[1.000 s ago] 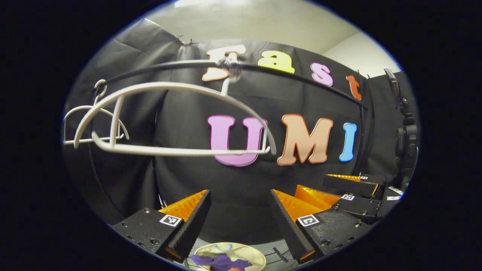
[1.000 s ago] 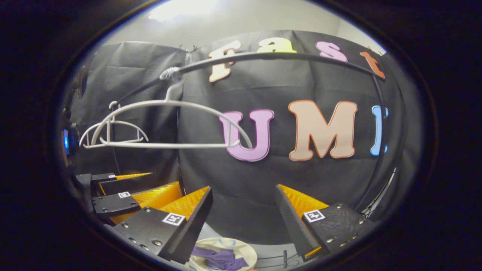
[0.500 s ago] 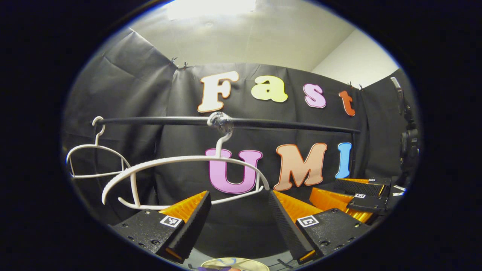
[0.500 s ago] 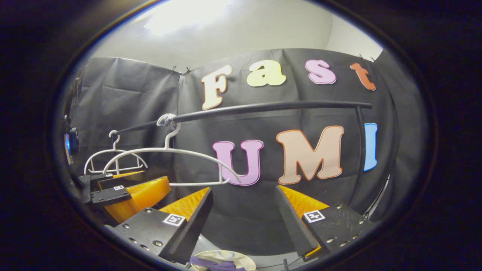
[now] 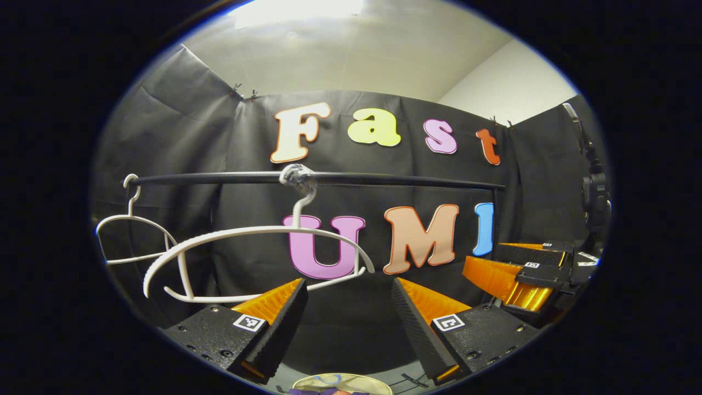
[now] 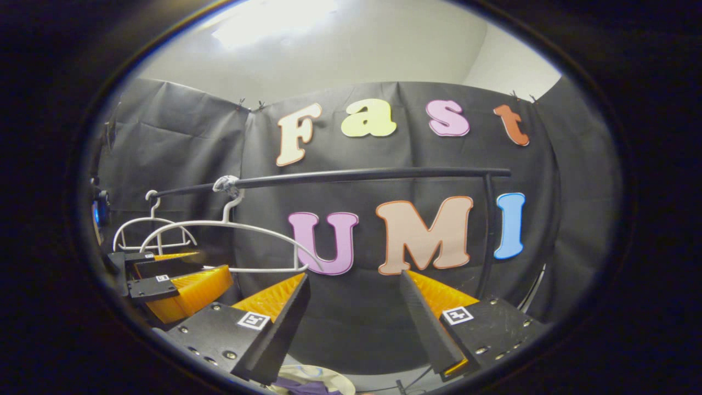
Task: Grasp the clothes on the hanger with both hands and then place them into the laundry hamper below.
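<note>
Clothes: crumpled purple fabric (image 5: 328,391) lies inside the round cream laundry hamper (image 5: 343,379) at the bottom edge, below both tools.
Hamper in right gripper view: cream rim (image 6: 310,375) with purple cloth (image 6: 304,387) in it.
Near hanger: bare white plastic hanger (image 5: 258,233), hooked at the middle of the black horizontal rail (image 5: 384,179).
Far hanger: second bare white hanger (image 5: 129,222) at the rail's left end.
Left tool (image 5: 348,323): fingers spread wide, holding nothing.
Right tool (image 6: 354,323): fingers spread wide, holding nothing.
Spacing: the 2 tools hang side by side, apart.
</note>
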`<state>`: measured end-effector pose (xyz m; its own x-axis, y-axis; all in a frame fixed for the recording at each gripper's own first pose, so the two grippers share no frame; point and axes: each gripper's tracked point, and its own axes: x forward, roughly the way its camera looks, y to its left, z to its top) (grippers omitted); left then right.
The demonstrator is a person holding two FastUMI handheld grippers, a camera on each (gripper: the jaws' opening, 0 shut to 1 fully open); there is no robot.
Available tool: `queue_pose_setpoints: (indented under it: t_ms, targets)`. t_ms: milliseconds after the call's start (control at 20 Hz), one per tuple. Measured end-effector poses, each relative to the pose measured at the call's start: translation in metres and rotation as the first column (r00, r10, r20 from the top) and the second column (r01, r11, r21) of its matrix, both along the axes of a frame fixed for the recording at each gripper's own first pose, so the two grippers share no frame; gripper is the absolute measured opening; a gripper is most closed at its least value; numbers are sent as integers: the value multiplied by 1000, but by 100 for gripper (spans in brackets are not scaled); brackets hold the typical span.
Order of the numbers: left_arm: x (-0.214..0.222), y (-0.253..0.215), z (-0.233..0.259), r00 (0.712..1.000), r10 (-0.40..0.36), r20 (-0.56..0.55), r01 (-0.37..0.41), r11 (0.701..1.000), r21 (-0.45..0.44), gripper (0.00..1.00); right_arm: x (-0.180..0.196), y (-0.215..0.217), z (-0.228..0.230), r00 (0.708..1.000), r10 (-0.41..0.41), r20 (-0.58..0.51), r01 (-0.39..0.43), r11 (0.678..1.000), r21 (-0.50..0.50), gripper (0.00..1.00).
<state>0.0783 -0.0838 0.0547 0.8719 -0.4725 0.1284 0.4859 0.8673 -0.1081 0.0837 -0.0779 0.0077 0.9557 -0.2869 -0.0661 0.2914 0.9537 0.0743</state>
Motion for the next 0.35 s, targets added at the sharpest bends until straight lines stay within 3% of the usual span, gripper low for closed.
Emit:
queue_pose_setpoints:
  t_ms: [300,350]
  targets:
    - [-18,-45,8,998,-60,33,59,998,28,95,-31,-38,6,998,-58,6,58,998,-35,98]
    - [-22,-56,8,997,-70,31,69,997,28,92,-34,-45,6,998,-62,4,62,997,-38,98]
